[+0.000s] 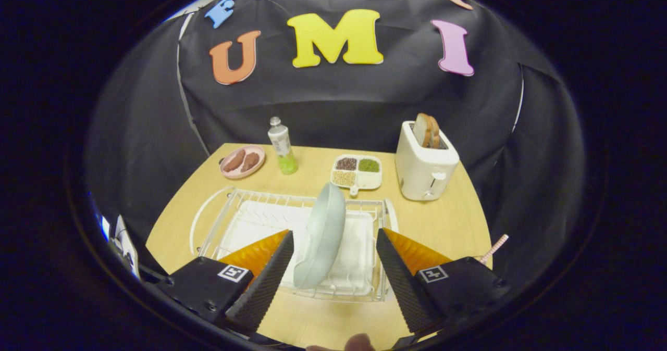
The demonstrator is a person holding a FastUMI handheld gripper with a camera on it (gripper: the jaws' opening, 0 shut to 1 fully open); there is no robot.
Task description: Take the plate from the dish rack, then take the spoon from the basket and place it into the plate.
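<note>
A pale green plate point(322, 235) stands on edge in the white wire dish rack point(245, 210), toward the rack's right side. My gripper point(333, 244) is open above the rack's near edge, and the plate's lower rim sits between the two fingers without either one touching it. The left finger point(268, 278) is close to the plate's left face; the right finger point(398, 278) is a wider gap away.
Beyond the rack on the wooden table point(453, 221) stand a white toaster point(424, 166) with bread slices, a divided dish of grains point(357, 172), a green-and-white bottle point(282, 146) and a pink plate with sausages point(242, 161). A striped straw tip point(494, 249) pokes up at the table's right edge.
</note>
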